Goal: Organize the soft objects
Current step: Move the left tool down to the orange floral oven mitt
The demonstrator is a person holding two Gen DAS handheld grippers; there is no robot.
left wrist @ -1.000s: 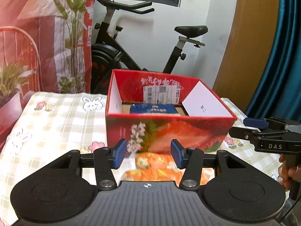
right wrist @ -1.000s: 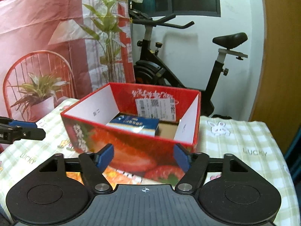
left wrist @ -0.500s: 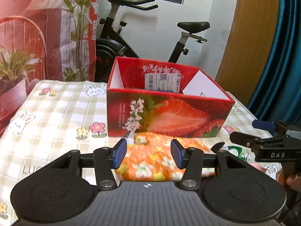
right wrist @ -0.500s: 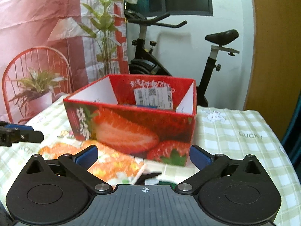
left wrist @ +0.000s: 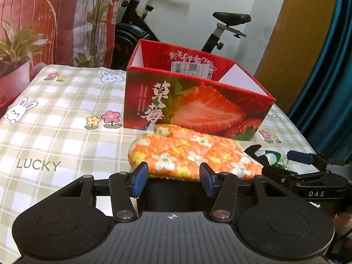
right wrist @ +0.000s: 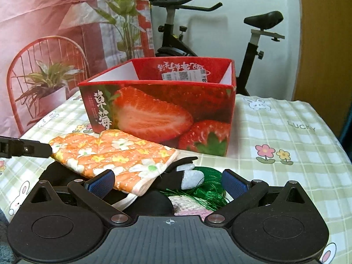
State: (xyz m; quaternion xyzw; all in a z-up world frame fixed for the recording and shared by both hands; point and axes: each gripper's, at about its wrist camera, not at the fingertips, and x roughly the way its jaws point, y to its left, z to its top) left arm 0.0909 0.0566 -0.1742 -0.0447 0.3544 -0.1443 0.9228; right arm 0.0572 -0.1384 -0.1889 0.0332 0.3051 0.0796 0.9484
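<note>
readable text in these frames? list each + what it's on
"LUCKY": tablecloth, and again right of the box in the right wrist view.
"草莓": front of the strawberry box.
"DAS": right gripper.
"8": shipping label inside the box; the rest, the small column print and the inverted back-wall script are unreadable.

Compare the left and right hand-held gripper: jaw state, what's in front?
Left hand-held gripper: jaws part open, orange floral oven mitt just ahead, not gripped. Right hand-held gripper: jaws have just been opening and stand much wider, over the mitt's cuff end and green thread bundle. Both hold nothing and face the strawberry box.
</note>
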